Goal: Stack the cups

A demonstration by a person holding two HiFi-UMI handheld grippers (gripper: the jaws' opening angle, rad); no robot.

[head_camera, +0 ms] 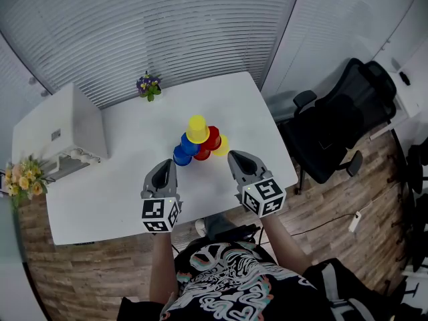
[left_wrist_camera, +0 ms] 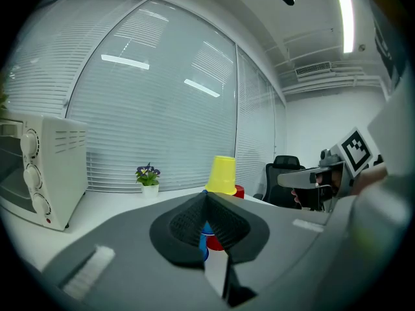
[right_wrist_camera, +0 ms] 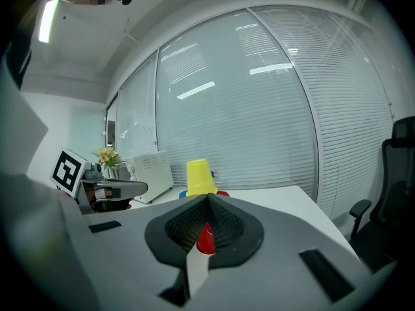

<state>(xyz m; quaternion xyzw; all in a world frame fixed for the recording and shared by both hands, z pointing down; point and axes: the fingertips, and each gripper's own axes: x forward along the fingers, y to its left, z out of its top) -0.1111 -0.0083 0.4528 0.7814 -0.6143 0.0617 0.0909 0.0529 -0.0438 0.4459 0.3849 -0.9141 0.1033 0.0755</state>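
Note:
On the white table (head_camera: 120, 192) stands a small pyramid of upturned cups. A yellow cup (head_camera: 197, 128) tops it, with blue cups (head_camera: 182, 154) at the left, red cups (head_camera: 212, 138) in the middle and another yellow cup (head_camera: 222, 146) at the right. My left gripper (head_camera: 170, 165) hovers just in front of the blue side, shut and empty. My right gripper (head_camera: 235, 156) is shut and empty too, just right of the pile. In the left gripper view the top yellow cup (left_wrist_camera: 222, 174) rises above my shut left gripper (left_wrist_camera: 206, 195). In the right gripper view it (right_wrist_camera: 200, 177) stands beyond my right gripper (right_wrist_camera: 209, 198).
A white toaster oven (head_camera: 60, 129) sits on the table's far left. A small pot of purple flowers (head_camera: 148, 85) stands at the back edge. Yellow flowers (head_camera: 23, 176) are at the far left. A black office chair (head_camera: 341, 122) stands right of the table.

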